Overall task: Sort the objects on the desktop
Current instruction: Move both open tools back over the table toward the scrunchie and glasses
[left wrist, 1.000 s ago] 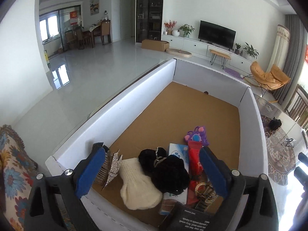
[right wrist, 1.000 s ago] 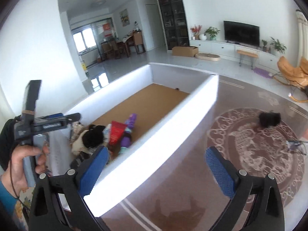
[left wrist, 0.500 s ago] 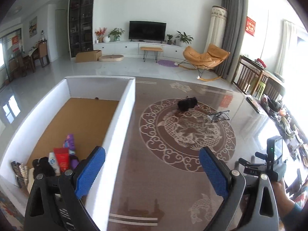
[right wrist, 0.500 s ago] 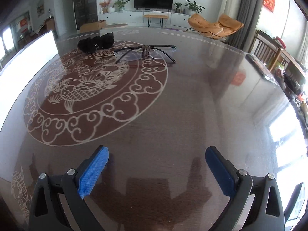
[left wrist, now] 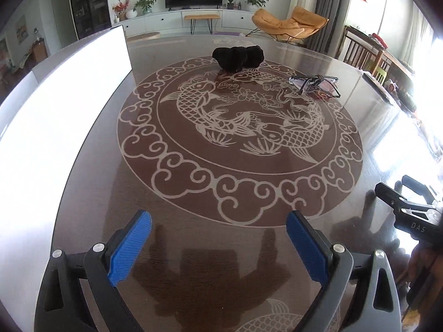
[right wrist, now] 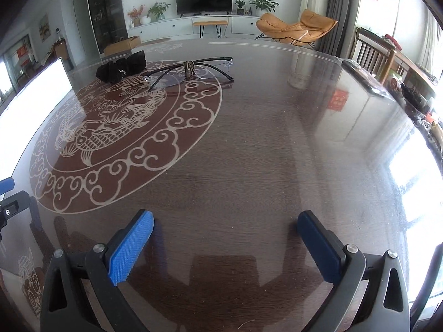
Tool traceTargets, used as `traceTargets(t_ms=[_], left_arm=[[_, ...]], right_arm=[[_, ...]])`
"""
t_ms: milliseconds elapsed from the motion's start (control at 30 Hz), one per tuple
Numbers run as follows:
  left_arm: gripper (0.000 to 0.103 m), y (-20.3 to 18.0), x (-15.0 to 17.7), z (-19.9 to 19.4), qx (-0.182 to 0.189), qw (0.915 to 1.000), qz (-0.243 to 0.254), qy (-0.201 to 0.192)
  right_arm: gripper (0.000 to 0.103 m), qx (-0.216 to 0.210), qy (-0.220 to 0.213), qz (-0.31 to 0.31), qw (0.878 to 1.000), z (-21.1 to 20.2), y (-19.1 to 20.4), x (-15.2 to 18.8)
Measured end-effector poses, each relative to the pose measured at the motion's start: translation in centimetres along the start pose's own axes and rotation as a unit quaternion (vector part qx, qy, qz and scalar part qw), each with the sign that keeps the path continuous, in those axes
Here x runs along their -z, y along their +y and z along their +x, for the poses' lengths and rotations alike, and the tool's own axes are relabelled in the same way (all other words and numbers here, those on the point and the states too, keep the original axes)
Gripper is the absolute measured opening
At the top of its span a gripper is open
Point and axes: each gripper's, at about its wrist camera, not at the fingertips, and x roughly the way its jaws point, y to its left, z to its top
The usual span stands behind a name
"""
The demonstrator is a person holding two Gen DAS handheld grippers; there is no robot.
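Observation:
A black fluffy hair tie (left wrist: 237, 57) lies at the far side of the glossy dark table (left wrist: 193, 235), on the rim of a white fish pattern (left wrist: 243, 121). Folded black-framed glasses (left wrist: 314, 82) rest to its right. In the right wrist view the glasses (right wrist: 191, 69) sit just right of the hair tie (right wrist: 121, 67). My left gripper (left wrist: 218, 246) hovers open over the near table, holding nothing. My right gripper (right wrist: 225, 249) is open too, low over bare table. The right gripper's body (left wrist: 409, 215) shows at the right edge of the left wrist view.
A white box wall (left wrist: 55, 105) runs along the table's left side; its inside is hidden. A part of the left gripper (right wrist: 11, 202) pokes in at the left edge of the right wrist view. Chairs, a TV and cabinets stand beyond the table.
Both grippers have swung away from the white box with its sorted things toward the open table. The hair tie and glasses are now ahead of both. Both jaws stayed open.

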Motion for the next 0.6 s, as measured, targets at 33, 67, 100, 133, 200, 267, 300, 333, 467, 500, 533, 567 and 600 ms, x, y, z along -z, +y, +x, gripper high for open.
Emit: traceTargets(t_ms=[33, 67, 100, 133, 200, 267, 300, 333, 467, 500, 533, 567, 600], left_arm=[[0.099, 0.0, 0.0, 0.3, -0.004, 1.0000, 0.002, 0.002], [0.099, -0.1, 0.1, 0.5, -0.008, 1.0000, 0.005, 0.004], [0.099, -0.1, 0.1, 0.7, -0.009, 0.9999, 0.008, 0.005], [0.099, -0.1, 0.3, 0.8, -0.011, 0.9999, 0.009, 0.006], [0.099, 0.2, 0.5, 1.1, -0.013, 0.9998, 0.010, 0.009], [0.099, 0.3, 0.6, 0.9, -0.019, 0.9997, 0.015, 0.004], [0.099, 0.4, 0.6, 1.0, -0.018, 0.9997, 0.014, 0.003], [0.099, 0.5, 0.6, 1.0, -0.019, 0.9997, 0.015, 0.002], [0.099, 0.7, 0.5, 1.0, -0.018, 0.9997, 0.018, -0.001], [0.100, 0.8, 0.5, 1.0, -0.017, 0.9997, 0.019, -0.002], [0.101, 0.8, 0.5, 1.0, -0.017, 0.9997, 0.020, -0.002], [0.102, 0.8, 0.4, 1.1, -0.016, 0.9997, 0.020, -0.003], [0.103, 0.9, 0.4, 1.2, -0.016, 0.9996, 0.021, -0.003]], right_arm=[[0.103, 0.000, 0.000, 0.000, 1.000, 0.0, 0.0, -0.1], [0.103, 0.000, 0.000, 0.000, 1.000, 0.0, 0.0, 0.0], [0.103, 0.000, 0.000, 0.000, 1.000, 0.0, 0.0, 0.0], [0.103, 0.000, 0.000, 0.000, 1.000, 0.0, 0.0, 0.0], [0.103, 0.000, 0.000, 0.000, 1.000, 0.0, 0.0, 0.0], [0.103, 0.000, 0.000, 0.000, 1.000, 0.0, 0.0, 0.0], [0.103, 0.000, 0.000, 0.000, 1.000, 0.0, 0.0, 0.0], [0.103, 0.000, 0.000, 0.000, 1.000, 0.0, 0.0, 0.0], [0.103, 0.000, 0.000, 0.000, 1.000, 0.0, 0.0, 0.0], [0.103, 0.000, 0.000, 0.000, 1.000, 0.0, 0.0, 0.0], [0.103, 0.000, 0.000, 0.000, 1.000, 0.0, 0.0, 0.0], [0.103, 0.000, 0.000, 0.000, 1.000, 0.0, 0.0, 0.0], [0.103, 0.000, 0.000, 0.000, 1.000, 0.0, 0.0, 0.0]])
